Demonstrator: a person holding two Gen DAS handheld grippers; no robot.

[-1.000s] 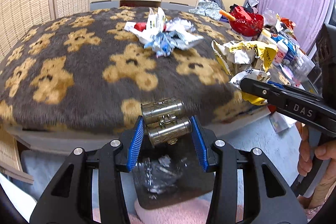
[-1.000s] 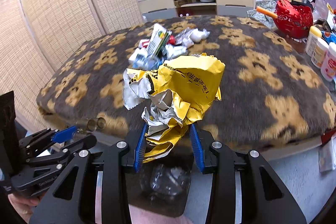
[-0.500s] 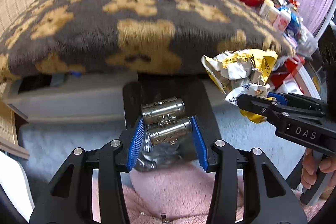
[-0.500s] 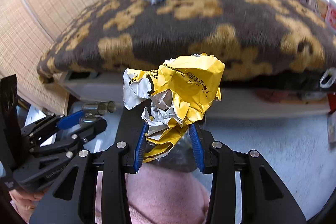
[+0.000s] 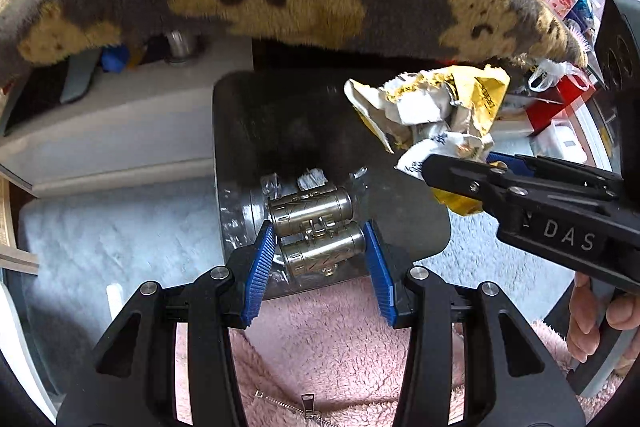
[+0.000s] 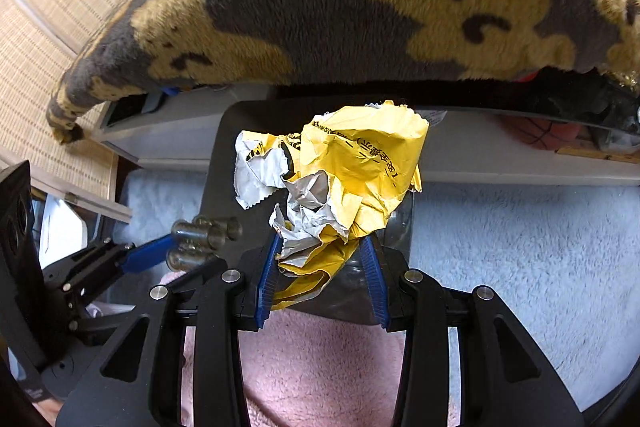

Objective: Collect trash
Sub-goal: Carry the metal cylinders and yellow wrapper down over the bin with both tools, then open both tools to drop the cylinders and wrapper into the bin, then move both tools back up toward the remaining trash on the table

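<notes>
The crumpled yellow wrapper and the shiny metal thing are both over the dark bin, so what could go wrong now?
1. The crumpled yellow and silver wrapper, pinched only at its lower end by the right gripper, spreads wide and might catch the dark grey bin's rim.
2. The ornate double-cylinder metal piece in the left gripper looks heavy and could punch through the clear liner.

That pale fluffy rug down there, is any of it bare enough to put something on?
Yes: the pale rug lies bare to the right of the dark bin, below the grey ledge. Another bare patch lies left of the bin. It is crowded above the bin, where both tongs hold trash.
</notes>
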